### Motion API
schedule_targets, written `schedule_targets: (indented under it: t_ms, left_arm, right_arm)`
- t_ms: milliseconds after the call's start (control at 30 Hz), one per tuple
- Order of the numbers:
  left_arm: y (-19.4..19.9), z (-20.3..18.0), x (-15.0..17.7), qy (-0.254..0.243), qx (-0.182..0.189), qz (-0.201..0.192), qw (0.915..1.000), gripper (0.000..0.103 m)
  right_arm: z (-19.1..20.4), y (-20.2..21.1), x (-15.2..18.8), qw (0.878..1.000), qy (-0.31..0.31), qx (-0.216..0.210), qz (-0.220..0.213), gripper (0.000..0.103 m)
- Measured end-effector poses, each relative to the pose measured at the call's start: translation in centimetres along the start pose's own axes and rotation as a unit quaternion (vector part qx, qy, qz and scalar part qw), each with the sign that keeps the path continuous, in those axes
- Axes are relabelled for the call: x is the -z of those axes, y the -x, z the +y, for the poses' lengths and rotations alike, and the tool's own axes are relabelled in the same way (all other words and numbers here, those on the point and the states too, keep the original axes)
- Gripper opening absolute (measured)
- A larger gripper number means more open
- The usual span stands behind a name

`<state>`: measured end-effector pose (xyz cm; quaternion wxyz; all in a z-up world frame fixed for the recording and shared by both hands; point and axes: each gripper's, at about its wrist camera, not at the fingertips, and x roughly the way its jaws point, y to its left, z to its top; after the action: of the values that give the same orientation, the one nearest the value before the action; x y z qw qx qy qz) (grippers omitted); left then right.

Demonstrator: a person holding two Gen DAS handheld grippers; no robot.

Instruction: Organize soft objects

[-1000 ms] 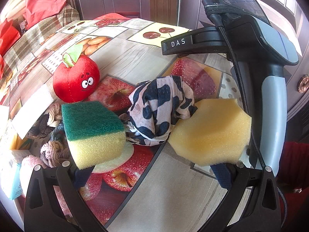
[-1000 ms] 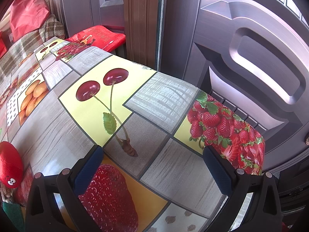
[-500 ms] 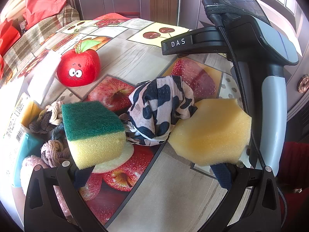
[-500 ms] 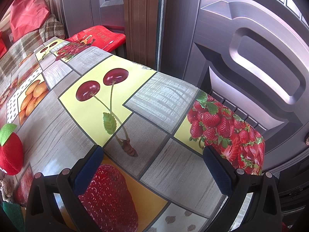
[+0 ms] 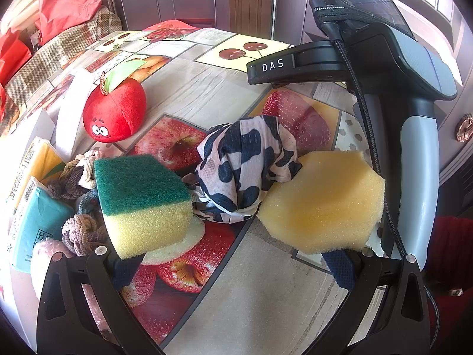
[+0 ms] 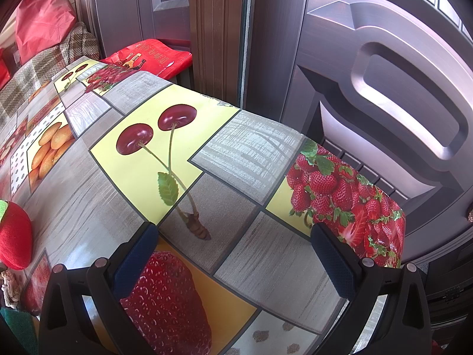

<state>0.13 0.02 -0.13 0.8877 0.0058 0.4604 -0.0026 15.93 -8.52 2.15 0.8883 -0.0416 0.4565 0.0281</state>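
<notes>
Left gripper (image 5: 233, 263) spread wide, holding nothing, low over the fruit-print tablecloth (image 5: 254, 290). Green-topped sponge (image 5: 142, 198) at 10 o'clock, yellow sponge (image 5: 322, 204) at 2, spotted cloth (image 5: 245, 174) between, touching both. Plush apple (image 5: 115, 112) farther at 11. Right gripper (image 6: 233, 254) wide too, empty.

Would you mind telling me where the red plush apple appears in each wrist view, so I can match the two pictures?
Left wrist view: the red plush apple lies tipped over at upper left on the table, beyond the green-topped sponge.
Right wrist view: the red plush apple is cut off by the left edge, at mid-height.
Shared landmark: the printed cherry pair on the tablecloth.
</notes>
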Motion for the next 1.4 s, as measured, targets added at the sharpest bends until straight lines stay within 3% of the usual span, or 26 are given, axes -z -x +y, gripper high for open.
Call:
schedule_targets:
  t_ms: [633,833,1200,1333,1400]
  left_arm:
    - [0.0,0.0,0.0,0.0,0.0,0.0,1.0,0.102]
    - [0.1,0.4,-0.1,-0.055,0.039,-0.012,0.9977,0.102]
    - [0.1,-1.1,-0.6,-0.063,0.034,-0.013,0.9974,0.102]
    - [2.1,-2.8,-0.2,-0.087,-0.003,-0.06,0.9944,0.102]
    - [3.9,-3.0,-0.1,-0.073,0.011,-0.091,0.9931,0.102]
  right_arm:
    - [0.0,0.0,0.0,1.0,0.0,0.0,0.0,0.103]
    - [0.0,0.0,0.0,1.0,0.0,0.0,0.0,0.103]
    - [0.0,0.0,0.0,1.0,0.0,0.0,0.0,0.103]
    - [-0.3,0.0,0.0,1.0,-0.005,-0.009,-0.002,0.103]
    - [-0.6,0.2,-0.3,1.0,0.002,-0.019,-0.004,0.103]
